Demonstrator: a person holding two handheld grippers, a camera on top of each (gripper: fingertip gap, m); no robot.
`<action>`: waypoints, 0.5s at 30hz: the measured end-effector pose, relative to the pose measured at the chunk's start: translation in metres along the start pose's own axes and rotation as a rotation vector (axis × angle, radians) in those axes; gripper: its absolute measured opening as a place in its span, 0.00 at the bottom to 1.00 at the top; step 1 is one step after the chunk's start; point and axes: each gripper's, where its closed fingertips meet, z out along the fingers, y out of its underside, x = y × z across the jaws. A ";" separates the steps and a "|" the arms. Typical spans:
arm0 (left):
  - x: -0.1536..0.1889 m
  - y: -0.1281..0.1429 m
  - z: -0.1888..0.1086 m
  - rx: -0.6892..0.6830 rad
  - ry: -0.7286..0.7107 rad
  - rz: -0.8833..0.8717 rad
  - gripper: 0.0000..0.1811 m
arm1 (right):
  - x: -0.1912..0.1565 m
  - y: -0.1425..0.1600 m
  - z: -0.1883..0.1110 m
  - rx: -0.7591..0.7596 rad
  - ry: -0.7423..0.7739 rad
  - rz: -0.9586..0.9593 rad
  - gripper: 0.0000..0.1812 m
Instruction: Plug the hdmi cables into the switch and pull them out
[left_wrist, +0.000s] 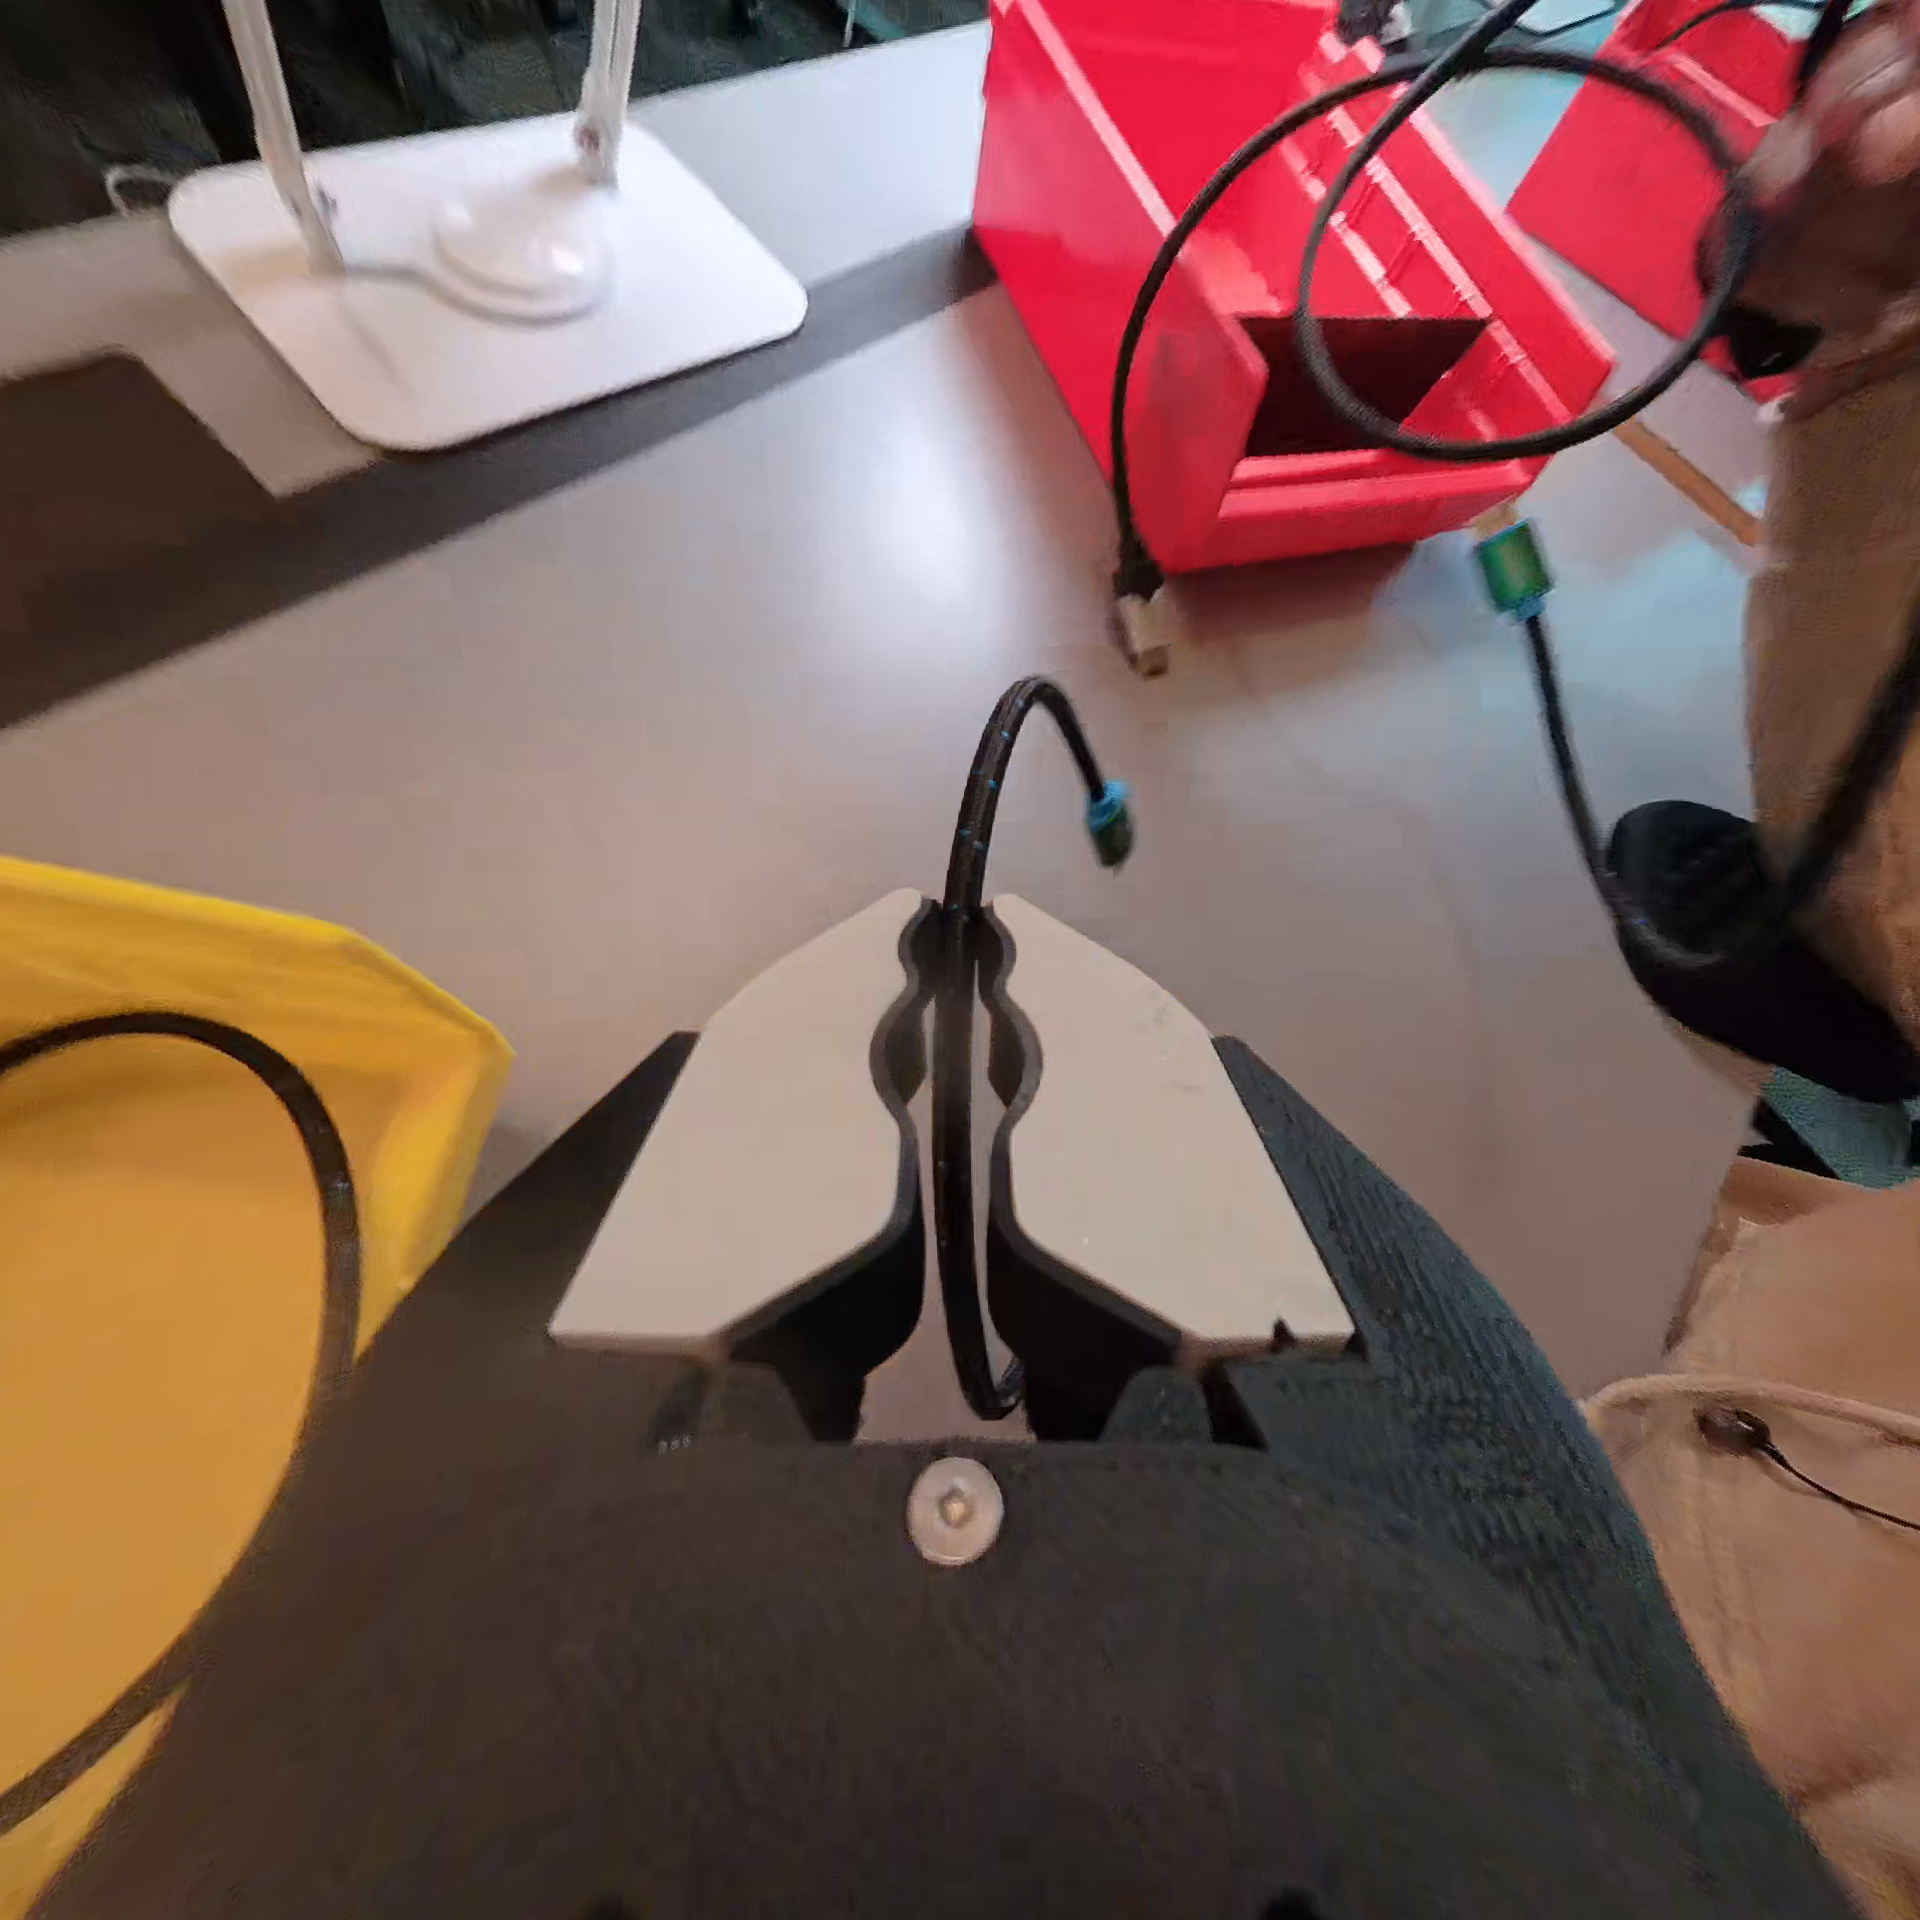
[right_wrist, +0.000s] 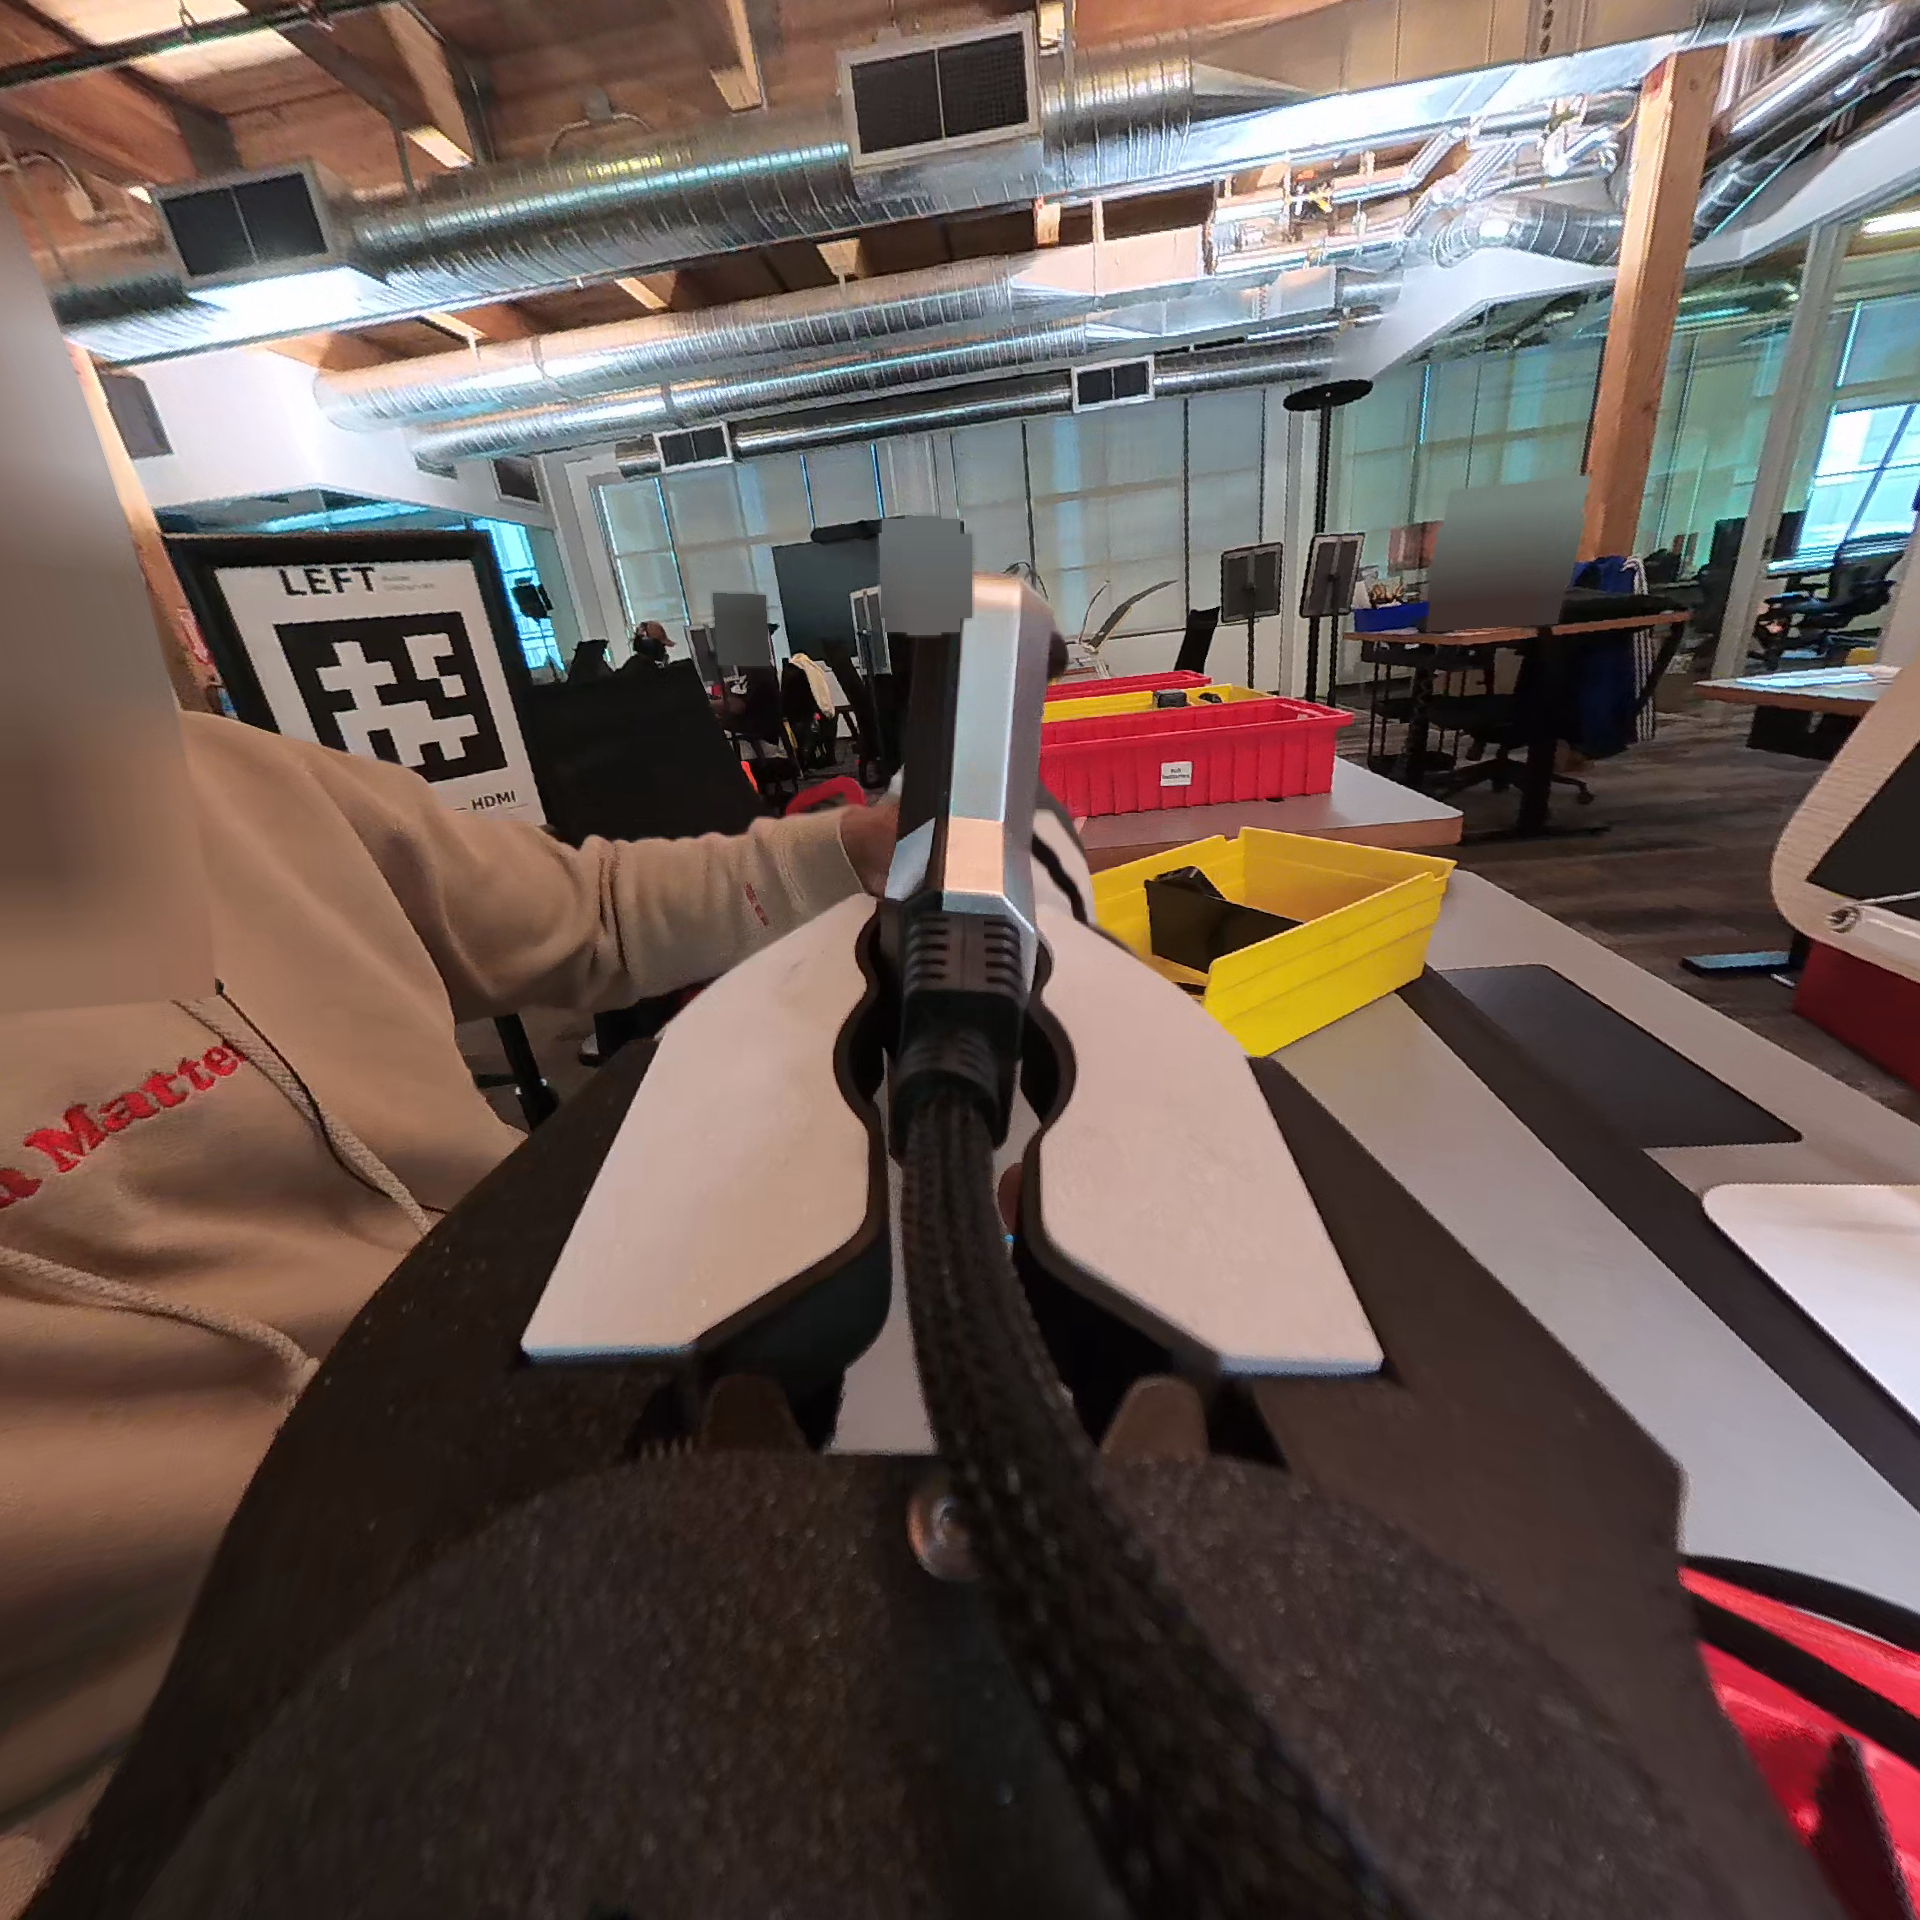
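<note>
While clamped, thin cable (left_wrist: 961, 1091) runs between left hand-held gripper (left_wrist: 958, 914) fingers.

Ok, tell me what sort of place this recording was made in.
Most likely an open-plan office or lab workspace in a converted industrial building: exposed metal ducts under a timber ceiling, desks with office chairs by large windows, and red parts bins on grey tables.

Lettered marker board (right_wrist: 387, 681); red lettering on sweatshirt (right_wrist: 260, 1226)
</note>
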 end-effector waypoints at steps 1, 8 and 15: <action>-0.007 0.011 0.009 -0.007 -0.015 -0.017 0.04 | 0.000 -0.001 -0.002 0.002 0.004 -0.001 0.12; -0.035 0.042 0.032 0.000 -0.076 -0.091 0.04 | 0.008 0.005 0.000 -0.003 0.009 0.019 0.12; -0.011 0.050 0.043 -0.074 -0.148 0.140 0.10 | 0.013 0.012 0.004 -0.019 0.014 0.033 0.12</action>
